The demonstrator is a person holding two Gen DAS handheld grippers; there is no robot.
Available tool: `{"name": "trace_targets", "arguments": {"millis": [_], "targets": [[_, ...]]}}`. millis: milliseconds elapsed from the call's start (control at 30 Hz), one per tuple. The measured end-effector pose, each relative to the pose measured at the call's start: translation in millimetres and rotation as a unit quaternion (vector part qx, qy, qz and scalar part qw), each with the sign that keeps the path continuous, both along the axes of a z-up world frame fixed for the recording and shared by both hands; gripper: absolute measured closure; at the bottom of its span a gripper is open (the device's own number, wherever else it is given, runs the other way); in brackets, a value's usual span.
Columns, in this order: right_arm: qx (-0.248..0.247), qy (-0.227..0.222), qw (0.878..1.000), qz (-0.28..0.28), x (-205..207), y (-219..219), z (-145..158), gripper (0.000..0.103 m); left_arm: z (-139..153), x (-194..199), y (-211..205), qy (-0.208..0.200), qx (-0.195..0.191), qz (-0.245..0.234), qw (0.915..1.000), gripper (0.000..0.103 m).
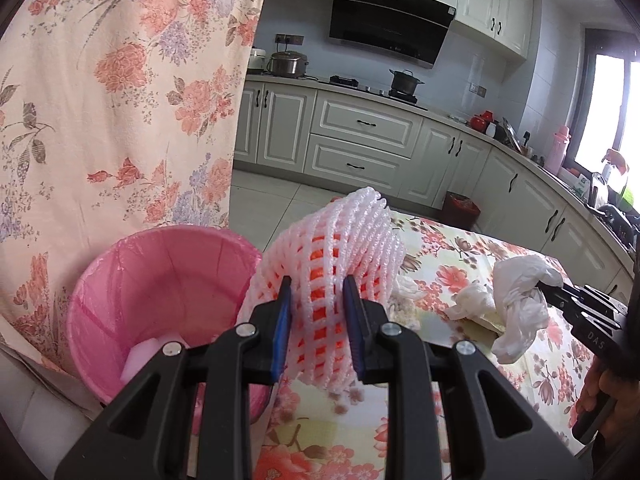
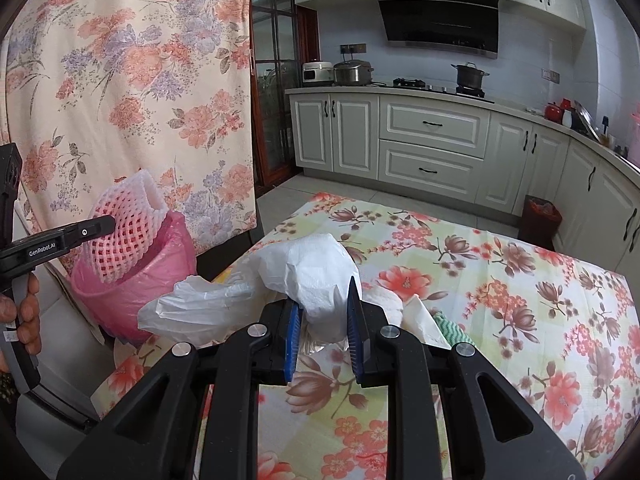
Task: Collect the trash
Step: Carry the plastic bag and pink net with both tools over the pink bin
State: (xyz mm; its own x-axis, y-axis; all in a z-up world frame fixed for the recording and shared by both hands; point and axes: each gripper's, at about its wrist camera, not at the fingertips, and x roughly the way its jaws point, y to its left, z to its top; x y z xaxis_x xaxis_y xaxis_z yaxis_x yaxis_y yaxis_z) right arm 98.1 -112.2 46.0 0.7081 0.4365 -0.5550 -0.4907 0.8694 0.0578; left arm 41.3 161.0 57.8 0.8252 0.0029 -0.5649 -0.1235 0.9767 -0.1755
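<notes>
Both clamped — left hand-held gripper w/ foam net, right hand-held gripper w/ plastic bag.

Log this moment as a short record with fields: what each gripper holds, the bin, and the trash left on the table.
left gripper: shut on pink foam net, beside the bin's rim
right gripper: shut on white plastic bag, above the table
bin: pink, lined, pale foam piece inside
table: floral cloth
trash left: crumpled tissue and a green-striped scrap on the table
</notes>
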Motion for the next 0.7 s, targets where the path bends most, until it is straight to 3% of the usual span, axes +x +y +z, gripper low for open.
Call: {"name": "trace_targets", "arguments": {"millis": [700], "targets": [[0.01, -0.014, 0.996, 0.087, 4.8, 106.6, 26.2, 0.082, 9.1, -34.4, 72.9, -0.014, -0.002, 0.072, 0.9973, 0.079]]}}
